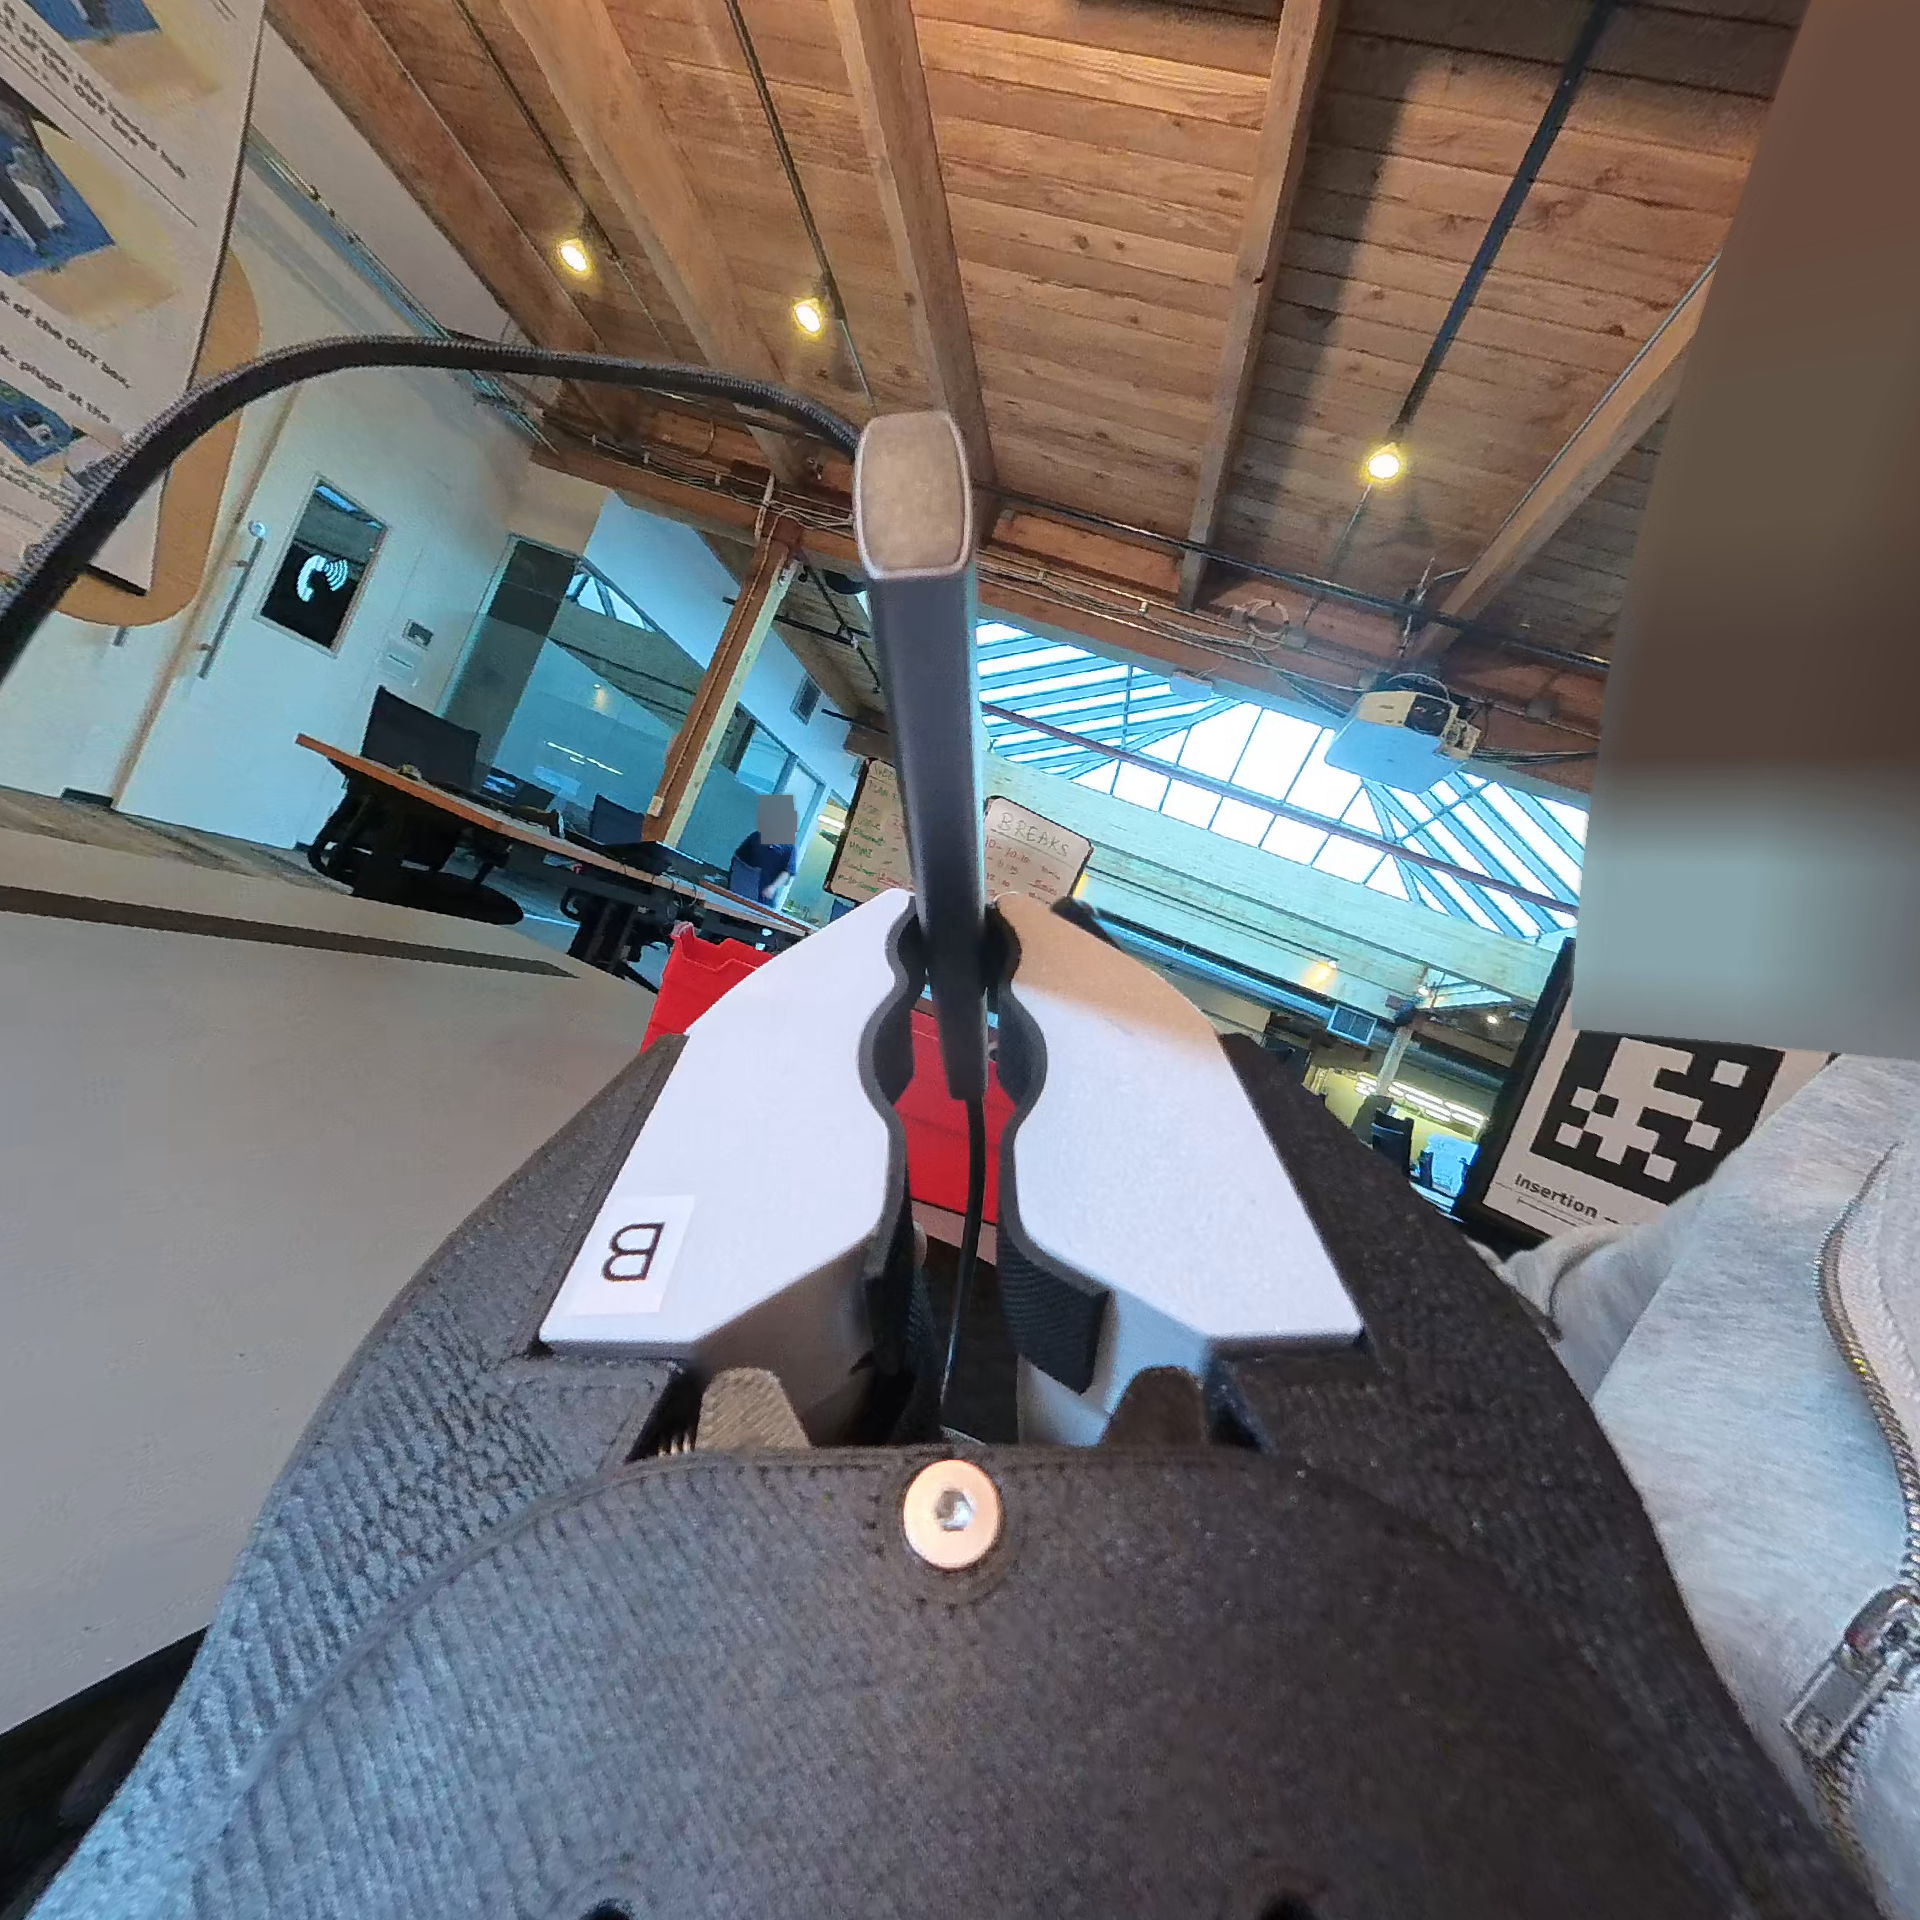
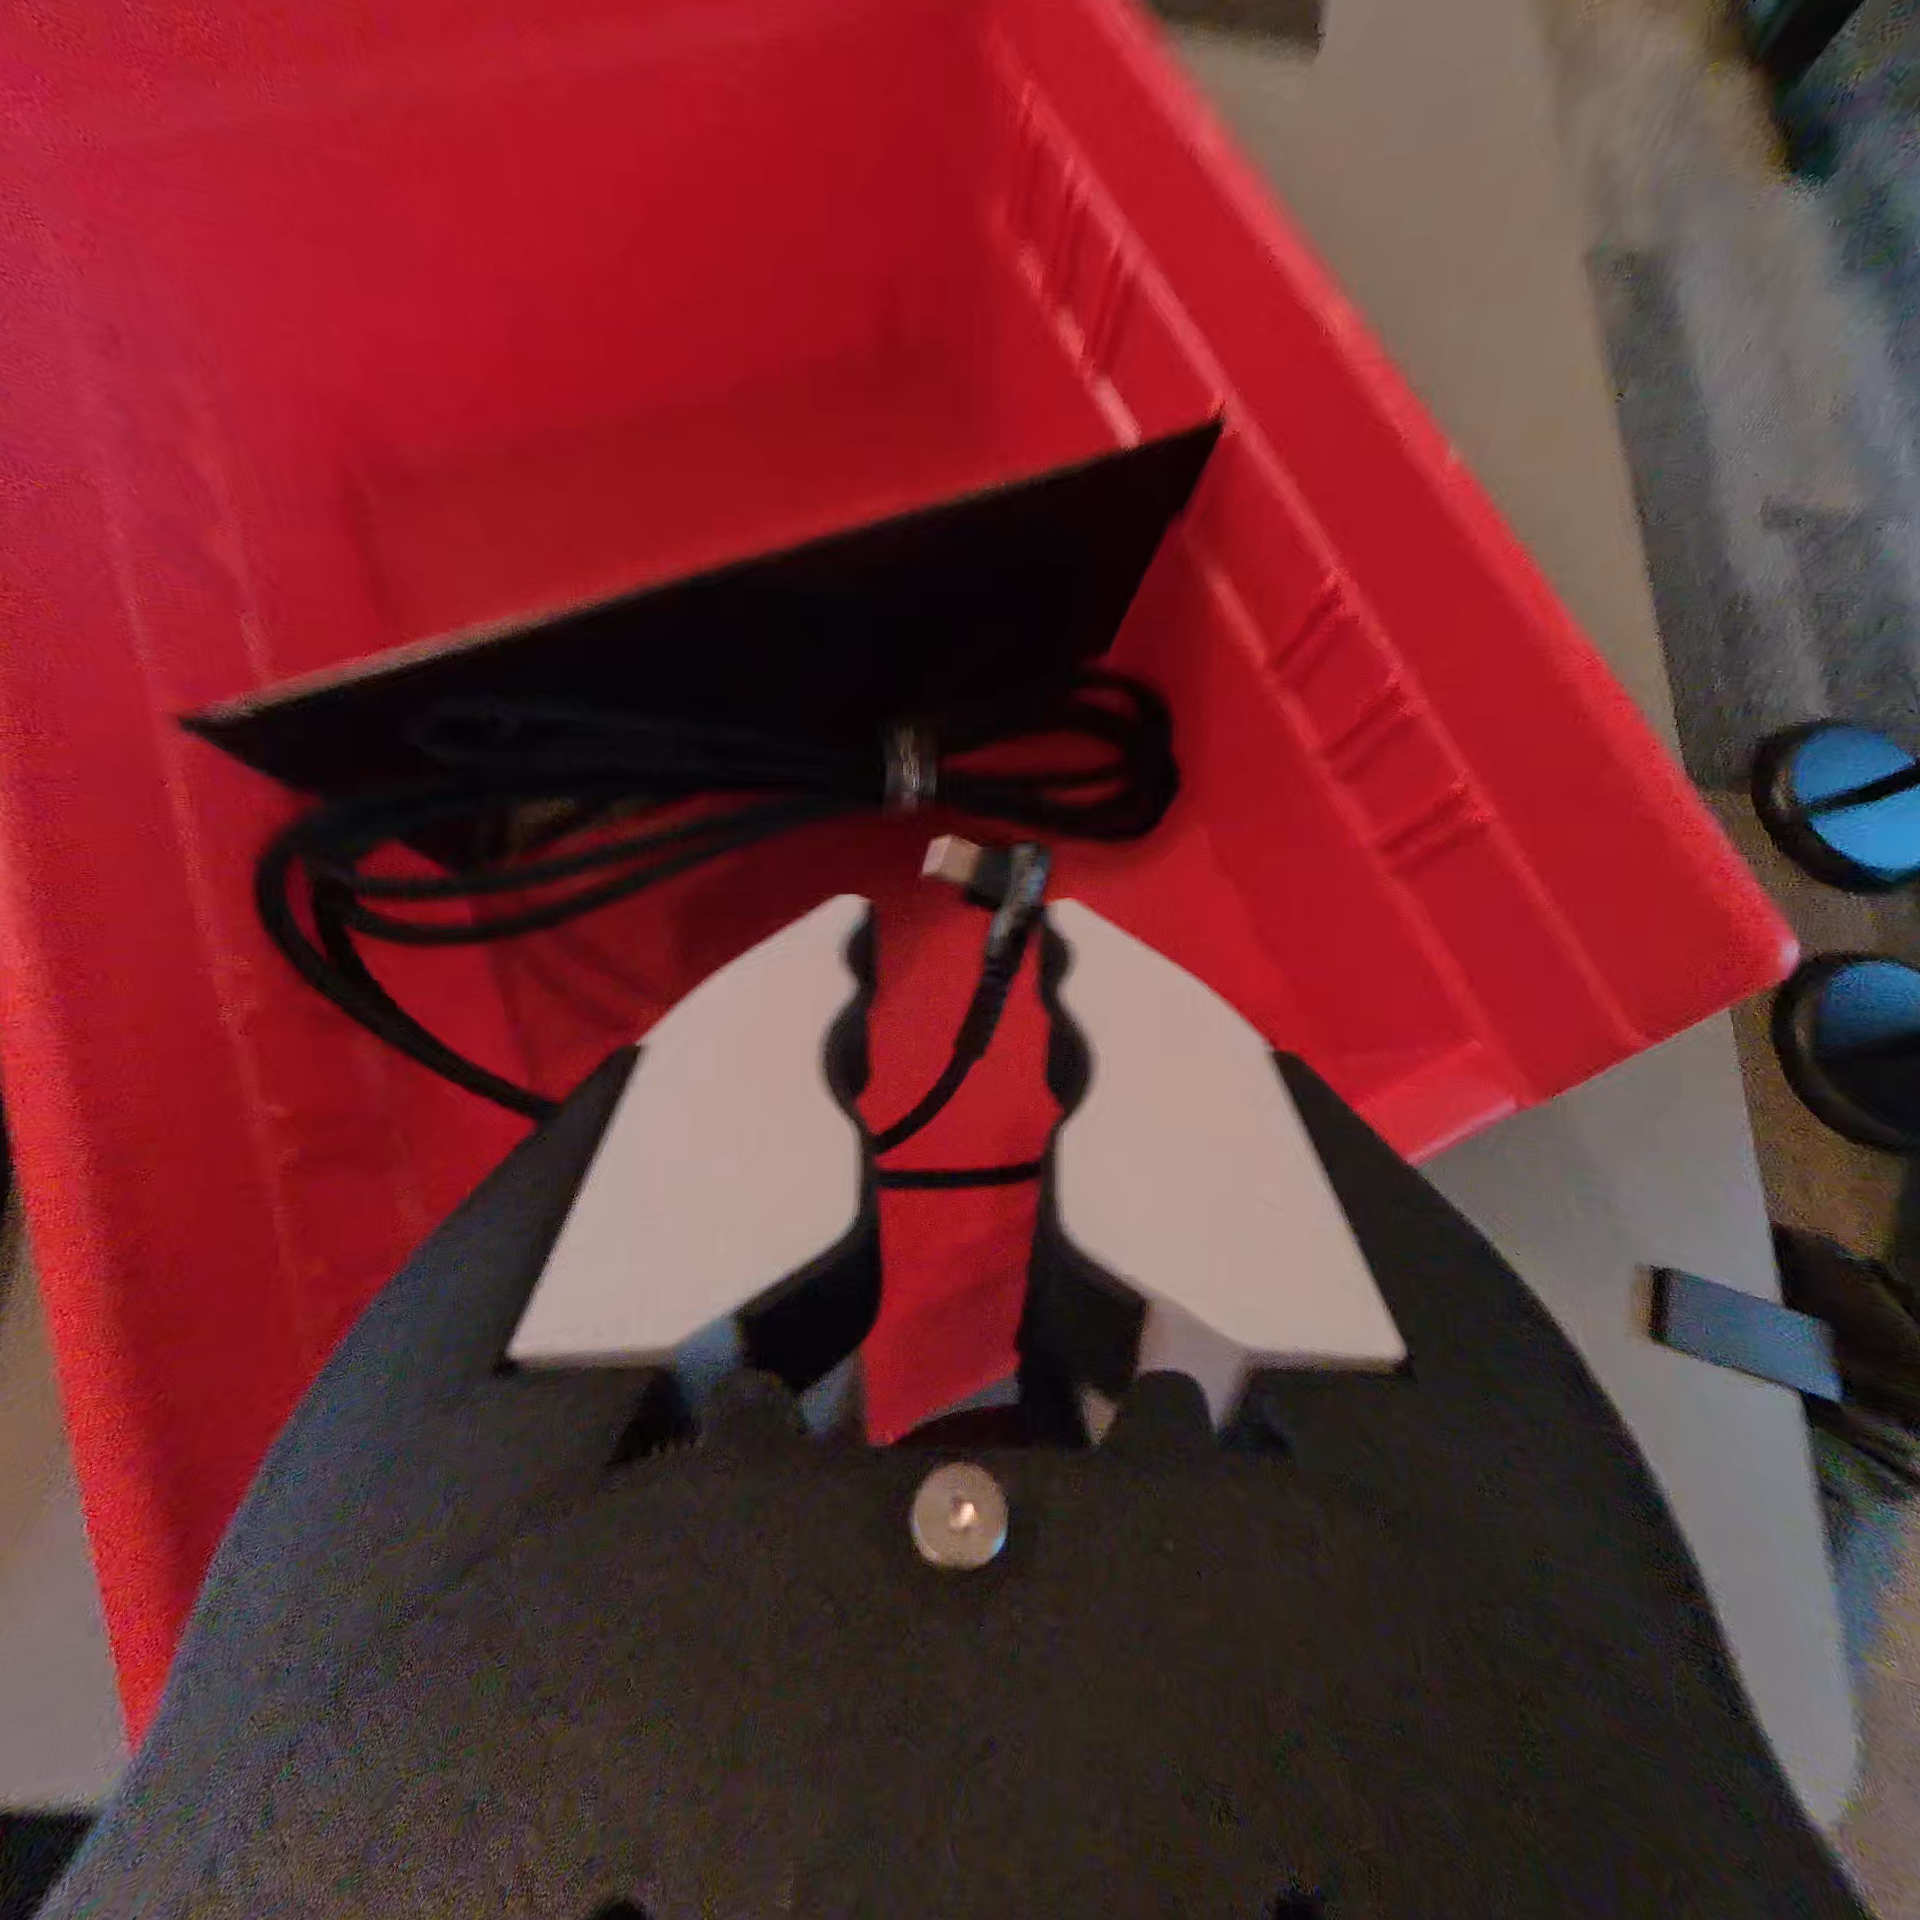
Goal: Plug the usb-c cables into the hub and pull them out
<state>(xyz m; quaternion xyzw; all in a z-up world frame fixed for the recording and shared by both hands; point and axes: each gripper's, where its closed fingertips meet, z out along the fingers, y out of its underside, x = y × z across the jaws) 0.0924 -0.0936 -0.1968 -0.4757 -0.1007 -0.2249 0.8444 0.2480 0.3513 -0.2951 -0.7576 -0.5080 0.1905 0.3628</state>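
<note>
Red bin under right gripper, jaws wide, usb-c plug just ahead between tips, axis crosswise; left gripper clamps hub upright.

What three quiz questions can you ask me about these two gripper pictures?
1. True or false: the left gripper is shut on the dark hub.
2. What colour is the bin below the right gripper? A blue, B red, C green.
3. Fill in: the right gripper is ____ (open or shut).

Key: 1 true; 2 B; 3 open.
</note>
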